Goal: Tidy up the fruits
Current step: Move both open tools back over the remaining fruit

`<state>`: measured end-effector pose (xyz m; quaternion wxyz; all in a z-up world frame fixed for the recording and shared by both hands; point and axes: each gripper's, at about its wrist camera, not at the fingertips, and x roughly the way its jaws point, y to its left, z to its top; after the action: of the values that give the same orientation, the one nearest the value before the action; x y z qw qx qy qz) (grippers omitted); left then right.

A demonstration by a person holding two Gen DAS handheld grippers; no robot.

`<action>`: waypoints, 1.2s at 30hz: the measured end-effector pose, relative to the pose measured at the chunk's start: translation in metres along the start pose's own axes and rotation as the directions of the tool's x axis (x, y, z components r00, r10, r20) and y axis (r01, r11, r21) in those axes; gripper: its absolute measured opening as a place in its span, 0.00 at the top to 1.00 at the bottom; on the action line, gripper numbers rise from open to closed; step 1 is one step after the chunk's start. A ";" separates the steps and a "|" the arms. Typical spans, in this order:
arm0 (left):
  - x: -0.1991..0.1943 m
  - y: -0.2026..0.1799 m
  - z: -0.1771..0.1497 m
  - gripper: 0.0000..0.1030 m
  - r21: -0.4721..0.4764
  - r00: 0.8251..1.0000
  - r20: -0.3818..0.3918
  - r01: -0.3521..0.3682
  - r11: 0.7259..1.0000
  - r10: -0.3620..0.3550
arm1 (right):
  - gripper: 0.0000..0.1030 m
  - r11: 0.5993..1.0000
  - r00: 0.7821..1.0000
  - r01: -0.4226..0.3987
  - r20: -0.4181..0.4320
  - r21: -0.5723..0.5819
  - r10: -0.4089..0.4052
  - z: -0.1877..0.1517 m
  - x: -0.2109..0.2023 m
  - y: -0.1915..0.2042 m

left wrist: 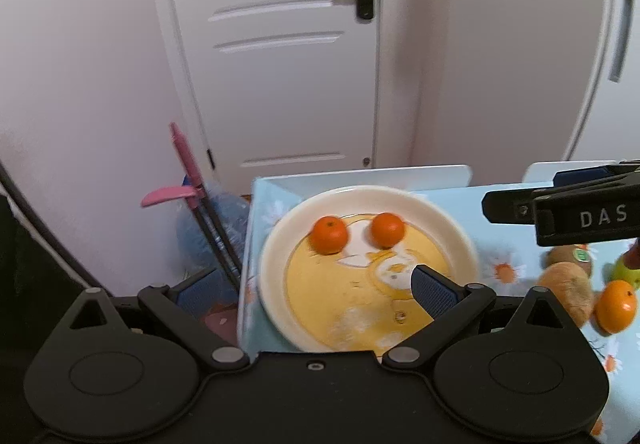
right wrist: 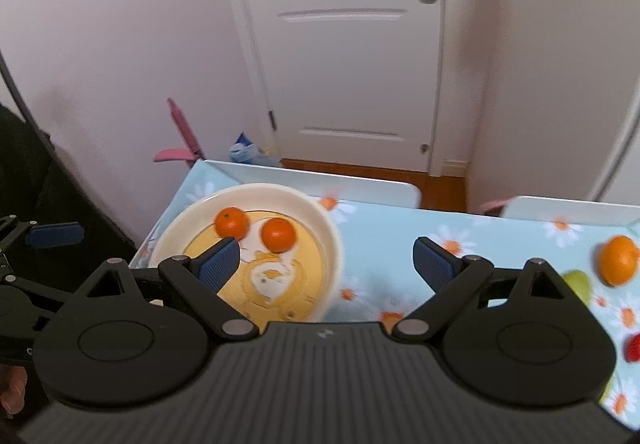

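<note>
Both my jaws stand wide apart and empty: the right gripper (right wrist: pixel 326 264) hangs over the plate's (right wrist: pixel 328 228) near rim, the left gripper (left wrist: pixel 304 290) just beside it. Two oranges (right wrist: pixel 231 222) (right wrist: pixel 279 234) sit on the plate, apart, toward its far side, and a third orange (right wrist: pixel 618 261) waits on the counter (right wrist: pixel 400 240) to the right near a kiwi (left wrist: pixel 566 284). I'd judge the next fetch best done by straddling that orange squarely and closing gently, since round fruit rolls.
</note>
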<state>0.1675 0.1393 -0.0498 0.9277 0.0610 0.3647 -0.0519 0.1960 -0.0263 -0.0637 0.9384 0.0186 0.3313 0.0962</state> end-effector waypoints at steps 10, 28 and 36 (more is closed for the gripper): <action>-0.030 -0.055 -0.005 0.00 0.040 0.999 0.040 0.033 0.999 -0.034 | 0.00 0.997 0.997 0.064 0.051 0.033 -0.065 -0.024 -0.062 -0.056; -0.064 -0.193 -0.038 0.00 0.028 0.998 0.067 -0.006 1.000 0.004 | 0.00 0.994 0.995 0.103 0.014 -0.021 -0.102 -0.090 -0.113 -0.191; -0.042 -0.249 -0.055 0.00 0.050 0.998 0.065 0.008 0.999 -0.011 | 0.00 0.993 0.994 0.114 0.005 -0.039 -0.114 -0.111 -0.103 -0.246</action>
<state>0.0650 -0.0959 -0.0796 0.9371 0.0806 0.3329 -0.0672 0.0896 -0.2911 -0.1109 0.9431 -0.0185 0.3285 0.0490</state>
